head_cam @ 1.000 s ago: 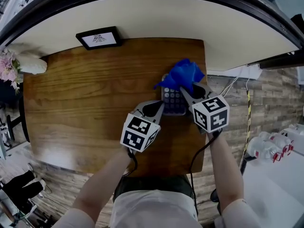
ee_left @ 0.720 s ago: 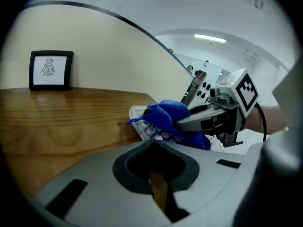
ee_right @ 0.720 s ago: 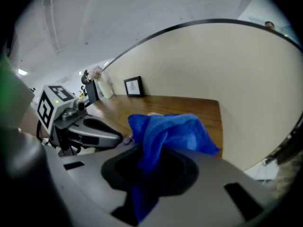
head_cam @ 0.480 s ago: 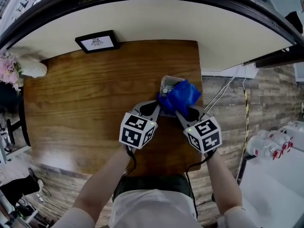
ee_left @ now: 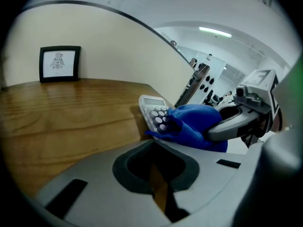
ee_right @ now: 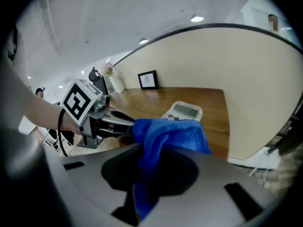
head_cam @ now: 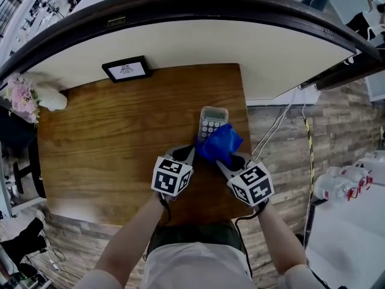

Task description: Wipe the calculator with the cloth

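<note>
1. Calculator, grey with pale round keys (head_cam: pixel 212 121), is under the wipe. The right gripper (head_cam: pixel 224 159), lower centre of the head view, has its jaws clamped on a bunched blue cloth (head_cam: pixel 219 142), and a fold hangs down between them.
2. That cloth sits on the calculator's near end and covers the lower keys. The upper keys and the greenish display show bare.
3. Left gripper (head_cam: pixel 189 153), just left of the cloth, has its jaws drawn together with nothing in them. Its tip lies by the calculator's near left corner, but I can't tell whether it touches.
4. Key relation: the calculator lies straight up-frame from the right gripper, long axis running away from the person, display at the far end. The right gripper is nearer, so a stroke along that axis looks like the call.
5. It lies flat on the brown wooden table (head_cam: pixel 114 137), close to the right edge.
</note>
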The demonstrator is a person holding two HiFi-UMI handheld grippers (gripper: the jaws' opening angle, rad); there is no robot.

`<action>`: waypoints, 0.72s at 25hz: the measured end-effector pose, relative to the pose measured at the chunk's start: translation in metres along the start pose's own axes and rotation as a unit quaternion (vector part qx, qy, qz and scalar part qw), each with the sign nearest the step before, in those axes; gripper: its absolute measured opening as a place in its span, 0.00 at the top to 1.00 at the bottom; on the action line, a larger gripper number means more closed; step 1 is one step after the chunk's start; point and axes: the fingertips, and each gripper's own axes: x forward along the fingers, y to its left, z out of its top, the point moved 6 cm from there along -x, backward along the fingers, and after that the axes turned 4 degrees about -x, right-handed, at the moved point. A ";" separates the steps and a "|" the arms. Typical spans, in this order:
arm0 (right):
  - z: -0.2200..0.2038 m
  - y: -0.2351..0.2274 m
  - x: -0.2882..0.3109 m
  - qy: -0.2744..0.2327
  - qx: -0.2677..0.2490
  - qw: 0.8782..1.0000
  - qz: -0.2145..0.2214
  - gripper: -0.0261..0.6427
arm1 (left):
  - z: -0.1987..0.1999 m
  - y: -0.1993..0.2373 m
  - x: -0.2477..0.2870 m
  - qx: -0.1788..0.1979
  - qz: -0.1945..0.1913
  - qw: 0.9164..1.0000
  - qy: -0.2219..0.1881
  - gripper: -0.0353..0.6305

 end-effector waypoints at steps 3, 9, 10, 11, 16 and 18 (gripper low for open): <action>0.010 0.008 -0.014 -0.018 0.001 1.000 -0.005 0.84 | 0.003 -0.003 -0.017 0.019 0.007 1.000 -0.005 0.94; 0.042 0.025 -0.059 -0.064 -0.013 0.998 -0.024 0.84 | 0.037 -0.023 -0.071 0.084 0.022 0.995 -0.049 0.94; 0.049 0.028 -0.067 -0.074 -0.015 0.997 -0.028 0.84 | 0.045 -0.026 -0.081 0.091 0.024 0.994 -0.059 0.94; 0.056 0.030 -0.076 -0.084 -0.016 0.996 -0.033 0.84 | 0.053 -0.029 -0.091 0.096 0.026 0.993 -0.069 0.94; 0.096 0.041 -0.117 -0.147 -0.024 0.987 -0.057 0.84 | 0.097 -0.045 -0.138 0.121 0.033 0.984 -0.127 0.94; 0.113 0.047 -0.132 -0.171 -0.031 0.983 -0.064 0.84 | 0.114 -0.051 -0.156 0.132 0.035 0.979 -0.149 0.94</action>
